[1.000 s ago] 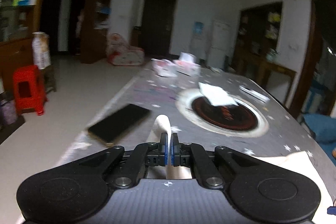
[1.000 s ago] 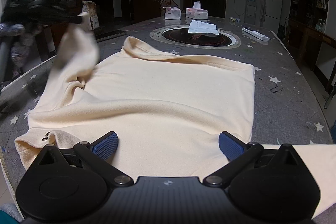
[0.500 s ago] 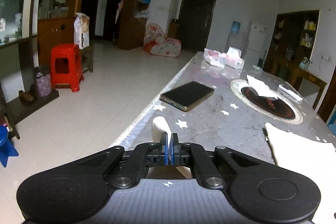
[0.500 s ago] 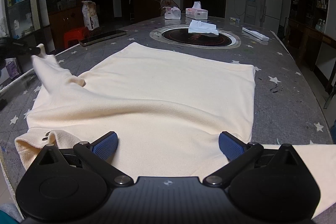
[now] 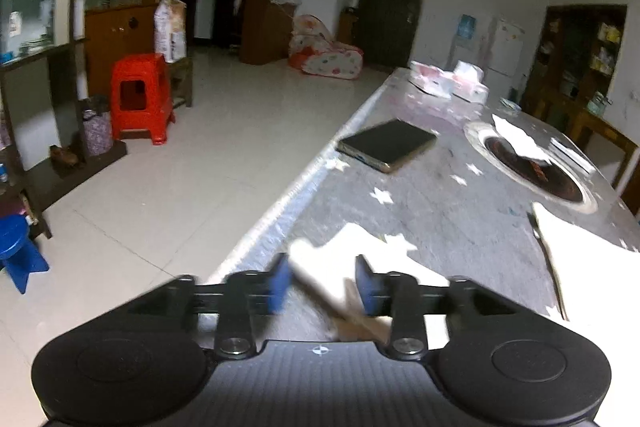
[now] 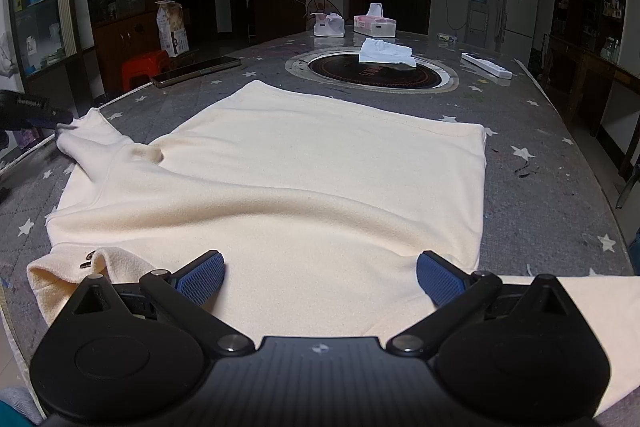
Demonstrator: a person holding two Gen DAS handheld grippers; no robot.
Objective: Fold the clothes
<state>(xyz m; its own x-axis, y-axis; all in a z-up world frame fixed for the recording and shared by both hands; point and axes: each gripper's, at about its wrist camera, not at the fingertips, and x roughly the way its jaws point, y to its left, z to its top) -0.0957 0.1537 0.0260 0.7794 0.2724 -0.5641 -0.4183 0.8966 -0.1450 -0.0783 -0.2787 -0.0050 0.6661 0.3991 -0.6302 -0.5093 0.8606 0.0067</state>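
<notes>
A cream sweater (image 6: 304, 171) lies spread flat on the grey star-patterned table (image 6: 532, 131). Its left sleeve (image 6: 96, 139) stretches out toward the table's left edge. My left gripper (image 5: 320, 281) is open, with the sleeve end (image 5: 340, 259) lying loose between its blue pads; it also shows at the left edge of the right wrist view (image 6: 44, 115). The sweater's body shows at the right of the left wrist view (image 5: 584, 259). My right gripper (image 6: 320, 273) is open and empty, low over the sweater's near edge.
A dark phone (image 6: 196, 71) lies at the table's left side, also in the left wrist view (image 5: 386, 149). A round hotplate (image 6: 372, 71) with a white cloth (image 6: 384, 53) sits mid-table. Tissue boxes (image 6: 374, 25) and a white power strip (image 6: 486, 65) lie beyond. A red stool (image 5: 138, 97) stands on the floor.
My left gripper has carried the sleeve outward to the left, lowered it onto the table and opened, letting it go. The right gripper has not moved.
</notes>
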